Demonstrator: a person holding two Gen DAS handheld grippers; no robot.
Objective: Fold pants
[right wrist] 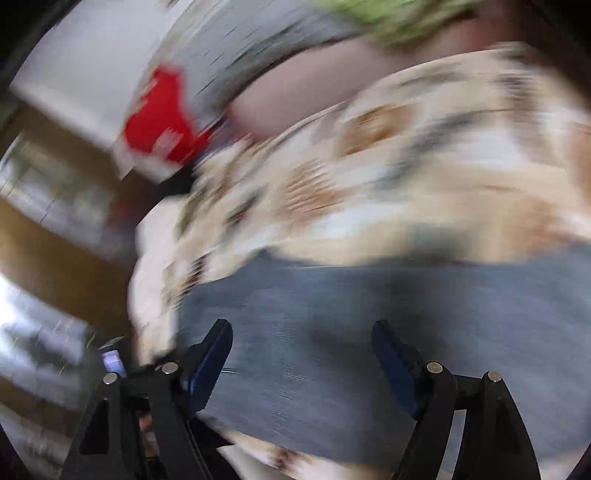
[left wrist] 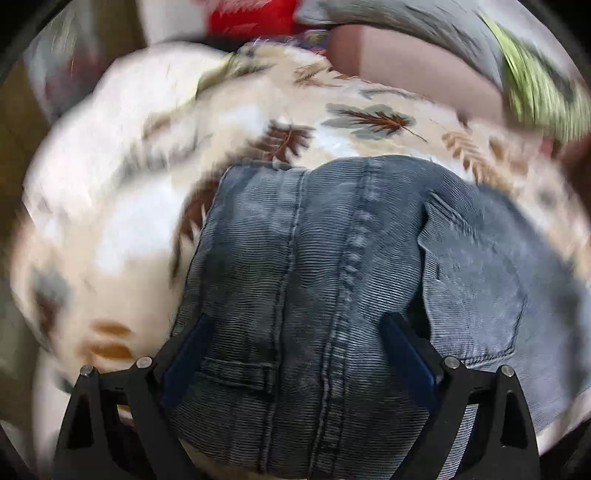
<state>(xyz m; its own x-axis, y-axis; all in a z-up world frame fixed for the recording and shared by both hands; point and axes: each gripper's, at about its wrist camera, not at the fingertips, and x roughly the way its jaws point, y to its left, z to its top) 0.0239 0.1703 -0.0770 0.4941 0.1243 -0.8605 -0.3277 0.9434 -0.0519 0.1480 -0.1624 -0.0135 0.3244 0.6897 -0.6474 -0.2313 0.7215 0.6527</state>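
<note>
The pants [left wrist: 332, 266] are grey-blue corduroy jeans, lying bunched on a cream bedspread with a leaf print [left wrist: 155, 206]. In the left wrist view I see the seat seam, a belt loop and a back pocket. My left gripper [left wrist: 297, 332] is open, its blue-padded fingers [left wrist: 186, 354] spread wide just above the waist part. In the right wrist view, which is strongly blurred, the pants [right wrist: 351, 332] fill the lower half. My right gripper [right wrist: 301, 336] is open over them, near their left edge.
A person's bare arm [left wrist: 413, 70] in a grey sleeve lies across the far side of the bed. A red cloth [left wrist: 251, 16] sits behind it. The bed's left edge drops to a brown floor [right wrist: 55, 266] with a white cabinet [right wrist: 81, 77] beyond.
</note>
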